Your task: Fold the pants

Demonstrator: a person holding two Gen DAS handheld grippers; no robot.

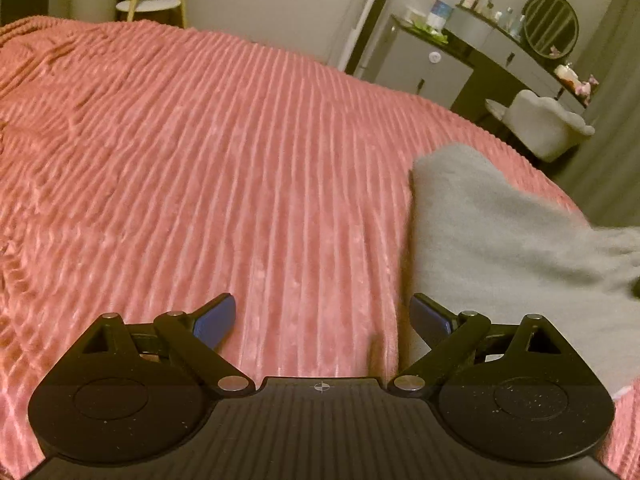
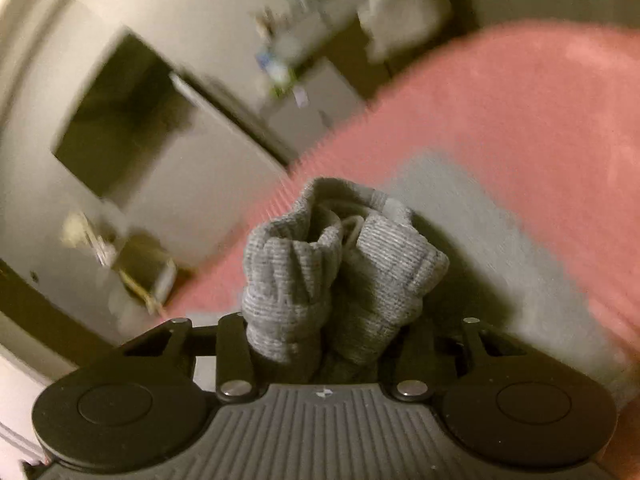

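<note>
Left wrist view: a bedroom, dim warm light; a bed (image 1: 224, 152) under a salmon-pink ribbed plush cover fills most of the view, with a dressing unit (image 1: 472, 48) carrying bottles and a round mirror (image 1: 551, 26) against the far wall, and a pale tufted stool (image 1: 548, 126) beside it. The left gripper (image 1: 322, 316) hovers over bare cover, its blue-padded fingers (image 1: 214, 318) spread wide with nothing between them. The pants (image 1: 512, 248), grey, lie flat on the bed to the right of this gripper, one rounded end pointing toward the far edge; the near fabric edge passes just beside the right-hand finger, contact not clear. Right wrist view: heavily motion-blurred; wall, a dark rectangular panel (image 2: 116, 120) and cluttered furniture tilt across the background, pink bed at right. The right gripper (image 2: 332, 340) has its fingers drawn in on a bunched wad of ribbed grey waistband, a pale drawstring (image 2: 352, 226) showing in the fold; the pads themselves are hidden by cloth. The rest of the pants trail flat onto the bed behind. Judgement: soft, limp knit, light, no stiffness, so it will sag and drape from any single hold; plush cover likely drags on it. The thick elastic band seems the firmest place to grip; the left gripper would best take the opposite waistband corner or a hem.
</note>
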